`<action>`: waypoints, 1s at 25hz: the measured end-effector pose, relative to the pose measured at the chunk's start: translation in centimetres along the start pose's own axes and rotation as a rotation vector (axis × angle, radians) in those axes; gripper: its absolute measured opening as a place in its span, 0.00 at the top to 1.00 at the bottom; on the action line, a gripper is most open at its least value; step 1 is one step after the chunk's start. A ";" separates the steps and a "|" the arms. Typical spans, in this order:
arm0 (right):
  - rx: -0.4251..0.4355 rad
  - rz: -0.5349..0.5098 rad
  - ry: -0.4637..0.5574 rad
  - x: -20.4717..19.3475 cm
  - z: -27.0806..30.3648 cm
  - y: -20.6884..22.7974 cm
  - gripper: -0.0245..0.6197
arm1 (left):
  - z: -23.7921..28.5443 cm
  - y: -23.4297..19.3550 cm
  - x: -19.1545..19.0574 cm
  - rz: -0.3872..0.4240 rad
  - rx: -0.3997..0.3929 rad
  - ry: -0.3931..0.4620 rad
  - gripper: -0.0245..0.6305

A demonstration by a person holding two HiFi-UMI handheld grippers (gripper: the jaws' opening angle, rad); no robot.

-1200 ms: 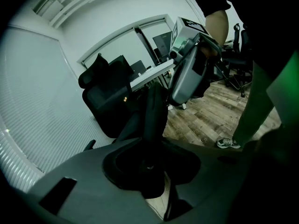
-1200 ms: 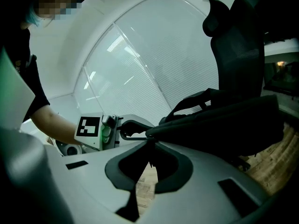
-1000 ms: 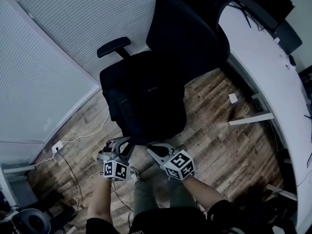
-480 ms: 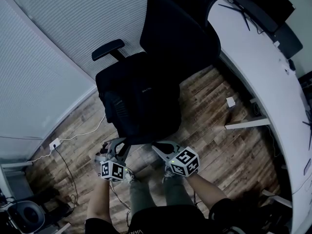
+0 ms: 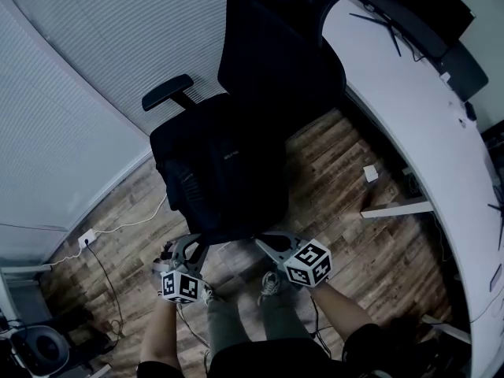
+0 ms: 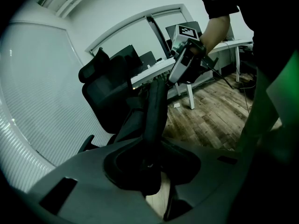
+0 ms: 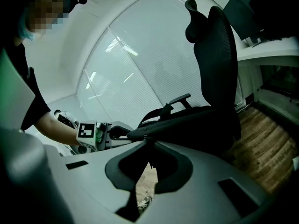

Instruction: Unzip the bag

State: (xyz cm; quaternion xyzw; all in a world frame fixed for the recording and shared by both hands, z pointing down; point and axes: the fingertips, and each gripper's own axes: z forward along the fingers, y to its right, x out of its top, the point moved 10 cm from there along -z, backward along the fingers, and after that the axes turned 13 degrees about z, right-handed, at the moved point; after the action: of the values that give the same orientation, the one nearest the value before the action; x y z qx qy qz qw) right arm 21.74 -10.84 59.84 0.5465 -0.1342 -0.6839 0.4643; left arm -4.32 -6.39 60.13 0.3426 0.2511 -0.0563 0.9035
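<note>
Two grippers meet at the front edge of the chair (image 5: pixel 279 50), just past the person's knees and a pale shoe (image 5: pixel 268 284) on the wood floor (image 5: pixel 346 235).

The left gripper (image 5: pixel 191 247) reaches the chair's front corner on the armrest side. Its jaws stand partly closed and pinch a dark fold or strap of the bag (image 5: pixel 228 181), which runs up between the pads in the left gripper view.

The right gripper (image 5: pixel 261 241) comes in at the other end of that same front edge, near the left one but not touching it. In the right gripper view its jaw tips are drawn together on a small piece at the bag's near rim, which looks like the zip pull (image 7: pixel 148 138); it is too small and dark to be sure.

The bag is black and lies flat across the chair seat, filling it from the front lip back towards the backrest, so black on black that its outline is hard to trace.

One armrest (image 5: pixel 167 93) sticks out at the chair's left side in the head view. A white cable (image 5: pixel 134 225) trails over the floor on that side to a wall socket (image 5: pixel 88 236). A small white box (image 5: pixel 370 172) sits on the floor on the chair's other side, and beyond it curves a white desk (image 5: pixel 417 109).
</note>
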 end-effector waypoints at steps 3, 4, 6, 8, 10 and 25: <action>-0.015 0.005 -0.001 0.5 -1.1 1.2 0.88 | 0.3 0.1 0.5 -0.010 -0.001 -0.003 0.80; -0.023 0.009 0.003 0.6 -1.5 1.6 0.88 | 0.3 0.2 0.7 -0.013 -0.001 -0.004 0.80; -0.041 0.020 0.014 1.0 -2.4 2.8 0.88 | 0.6 0.3 0.9 -0.020 0.000 -0.008 0.81; -0.065 0.033 0.031 1.4 -3.2 4.1 0.88 | 0.8 0.4 1.0 -0.030 0.001 -0.012 0.81; -0.086 0.040 0.044 1.7 -4.0 5.3 0.88 | 0.9 0.6 1.0 -0.042 0.002 -0.016 0.81; -0.198 0.046 0.054 3.9 -5.7 10.7 0.88 | 2.0 1.2 2.4 -0.080 0.011 -0.021 0.81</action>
State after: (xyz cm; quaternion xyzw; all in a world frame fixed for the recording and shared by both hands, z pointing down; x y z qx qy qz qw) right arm 32.07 -17.73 62.77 0.5132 -0.0660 -0.6678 0.5351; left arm -1.02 -6.58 60.96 0.3364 0.2548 -0.0975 0.9013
